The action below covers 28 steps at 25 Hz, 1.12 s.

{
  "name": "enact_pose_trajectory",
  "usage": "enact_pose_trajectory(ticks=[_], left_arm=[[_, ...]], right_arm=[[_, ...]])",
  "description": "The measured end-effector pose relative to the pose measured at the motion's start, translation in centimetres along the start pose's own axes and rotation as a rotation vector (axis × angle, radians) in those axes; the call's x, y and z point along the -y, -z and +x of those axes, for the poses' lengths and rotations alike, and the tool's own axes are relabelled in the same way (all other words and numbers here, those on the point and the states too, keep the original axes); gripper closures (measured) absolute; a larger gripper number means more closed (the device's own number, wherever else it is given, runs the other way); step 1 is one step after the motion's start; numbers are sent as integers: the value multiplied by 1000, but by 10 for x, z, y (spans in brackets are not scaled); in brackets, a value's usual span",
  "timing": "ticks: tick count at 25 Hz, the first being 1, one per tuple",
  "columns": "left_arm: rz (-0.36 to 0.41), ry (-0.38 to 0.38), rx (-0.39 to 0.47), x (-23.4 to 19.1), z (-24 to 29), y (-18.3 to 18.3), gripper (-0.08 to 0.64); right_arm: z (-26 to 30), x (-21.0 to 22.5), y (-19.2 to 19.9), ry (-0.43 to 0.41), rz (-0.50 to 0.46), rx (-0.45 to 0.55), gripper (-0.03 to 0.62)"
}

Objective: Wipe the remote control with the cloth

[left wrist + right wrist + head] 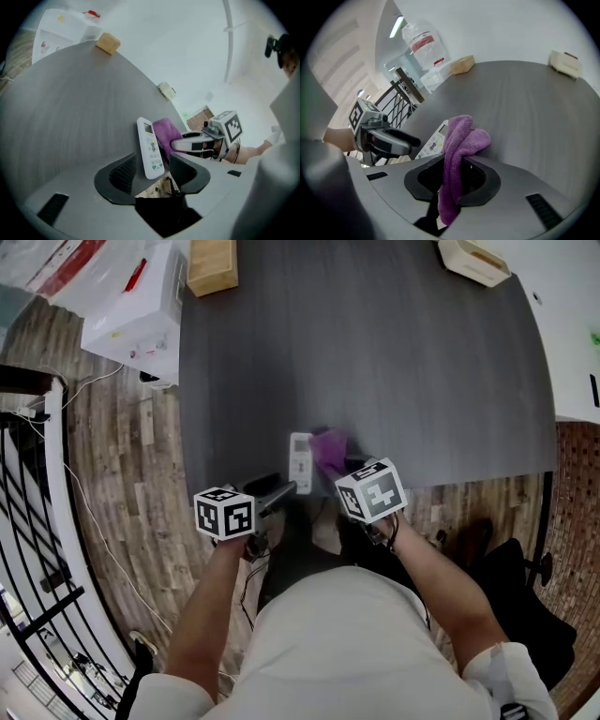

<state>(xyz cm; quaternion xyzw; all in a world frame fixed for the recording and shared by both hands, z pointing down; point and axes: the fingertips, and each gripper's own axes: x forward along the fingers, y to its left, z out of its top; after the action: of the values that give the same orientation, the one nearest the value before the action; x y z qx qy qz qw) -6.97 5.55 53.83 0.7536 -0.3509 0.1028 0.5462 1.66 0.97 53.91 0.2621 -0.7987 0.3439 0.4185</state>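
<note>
A white remote control (pixel 300 460) lies on the dark grey table (pixel 375 352) close to its front edge. In the left gripper view the remote's (pixel 150 147) near end sits between the jaws of my left gripper (pixel 153 155), with a narrow gap on each side, so the gripper is open. My right gripper (pixel 457 157) is shut on a bunched purple cloth (pixel 457 150) that hangs down between its jaws. In the head view the cloth (pixel 328 448) rests just right of the remote, touching its edge. The two grippers, left (pixel 287 489) and right (pixel 339 471), stand side by side at the table edge.
A wooden block (pixel 212 265) and a cream box (pixel 475 259) sit at the table's far side. On the plank floor to the left are a white carton (pixel 131 306) and a black railing (pixel 28 521). A large water bottle (pixel 423 44) stands beyond the table.
</note>
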Motion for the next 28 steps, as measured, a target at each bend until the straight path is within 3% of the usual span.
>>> enact_pose_trajectory(ticks=[3,6,17,28], left_arm=[[-33,34,-24,0,12,4,341],[-42,57,-32,5,23,0,341],[13,36,-41,-6,41,-51,341],[34,48,-31,-9,26,-59,341]], right_arm=[[9,-12,7,-50,73,-10,515],[14,-17,0,-73,79,1,515],[26,3,-53,-29,14,33,515],[2,32,-67,15,-2,81,515]])
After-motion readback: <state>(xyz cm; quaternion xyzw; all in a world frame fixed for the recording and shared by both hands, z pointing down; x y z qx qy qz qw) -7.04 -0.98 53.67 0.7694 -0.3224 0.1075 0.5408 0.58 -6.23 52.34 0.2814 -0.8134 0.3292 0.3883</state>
